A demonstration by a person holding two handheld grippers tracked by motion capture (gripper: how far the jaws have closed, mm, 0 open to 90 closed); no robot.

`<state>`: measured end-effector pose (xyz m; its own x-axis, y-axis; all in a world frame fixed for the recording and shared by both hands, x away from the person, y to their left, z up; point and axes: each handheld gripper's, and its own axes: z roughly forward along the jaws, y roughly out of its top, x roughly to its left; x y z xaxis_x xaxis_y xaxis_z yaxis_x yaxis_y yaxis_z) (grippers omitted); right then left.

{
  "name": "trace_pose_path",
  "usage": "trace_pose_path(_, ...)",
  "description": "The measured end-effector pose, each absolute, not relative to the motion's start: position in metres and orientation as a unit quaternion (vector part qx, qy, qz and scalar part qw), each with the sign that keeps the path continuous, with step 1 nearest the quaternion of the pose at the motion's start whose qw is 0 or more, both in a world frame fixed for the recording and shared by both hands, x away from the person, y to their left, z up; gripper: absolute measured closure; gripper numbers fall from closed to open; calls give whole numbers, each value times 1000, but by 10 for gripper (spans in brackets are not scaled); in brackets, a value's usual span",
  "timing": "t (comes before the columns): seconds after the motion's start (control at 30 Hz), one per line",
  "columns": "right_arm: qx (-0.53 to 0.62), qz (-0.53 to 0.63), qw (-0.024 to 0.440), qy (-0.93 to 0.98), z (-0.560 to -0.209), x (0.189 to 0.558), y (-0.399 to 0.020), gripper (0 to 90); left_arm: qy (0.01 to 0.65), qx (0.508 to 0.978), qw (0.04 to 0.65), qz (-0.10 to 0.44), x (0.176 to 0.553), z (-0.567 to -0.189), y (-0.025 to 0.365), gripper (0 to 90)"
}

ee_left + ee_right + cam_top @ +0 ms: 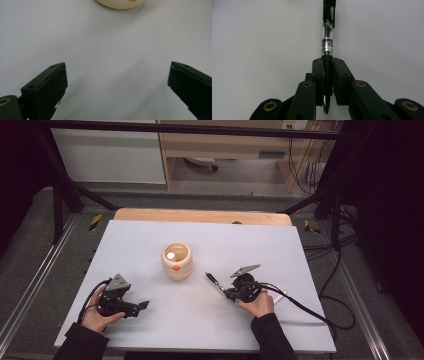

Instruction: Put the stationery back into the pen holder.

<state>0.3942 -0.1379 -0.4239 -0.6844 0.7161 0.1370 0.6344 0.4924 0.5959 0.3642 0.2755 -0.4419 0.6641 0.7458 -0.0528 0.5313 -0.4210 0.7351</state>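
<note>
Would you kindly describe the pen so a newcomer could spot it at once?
Start at the pale grey table mat, then go to the right claw near its front right. The pen is clamped there, sticking out toward the cream cup: slim, black with a clear barrel, unlike the round cup.

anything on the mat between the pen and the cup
Nothing. In the high view the mat is bare between the pen, held in the right claw, and the cup.
</note>
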Motion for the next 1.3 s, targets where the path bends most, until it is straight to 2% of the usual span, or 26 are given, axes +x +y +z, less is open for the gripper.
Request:
trace_pose_path(0.57,339,323,29,883,-414,386,-142,808,342,849,372,154,359,-437,254,38)
trace_pose_path(1.3,282,327,5,902,-397,378,-128,808,203,895,327,228,352,-425,207,54)
